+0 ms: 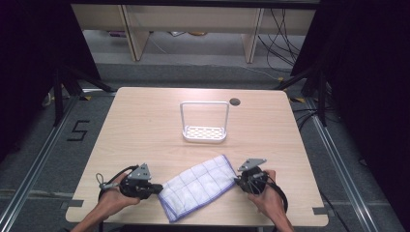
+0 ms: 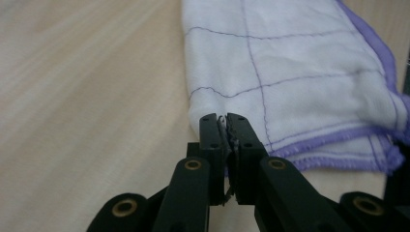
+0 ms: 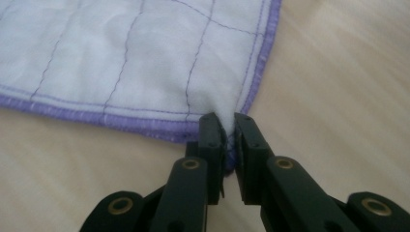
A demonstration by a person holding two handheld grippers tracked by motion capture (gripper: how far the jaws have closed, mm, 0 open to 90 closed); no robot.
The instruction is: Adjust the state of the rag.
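Cloth [image 1: 197,186]: folded, white with purple hem, table's [image 1: 145,125] six o'clock.
Left gripper [image 2: 224,118]: jaws pinched on cloth's edge.
Right gripper [image 3: 228,121]: jaws pinched on cloth's corner.

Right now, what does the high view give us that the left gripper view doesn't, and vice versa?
High view alone: the white rack standing beyond the cloth, the whole table, and the right gripper pinching the cloth's other end. Left gripper view alone: the left gripper close up, jaws shut on a fold at the cloth's edge. Shared: the white cloth with purple hem lying on the wood, held by the left gripper.
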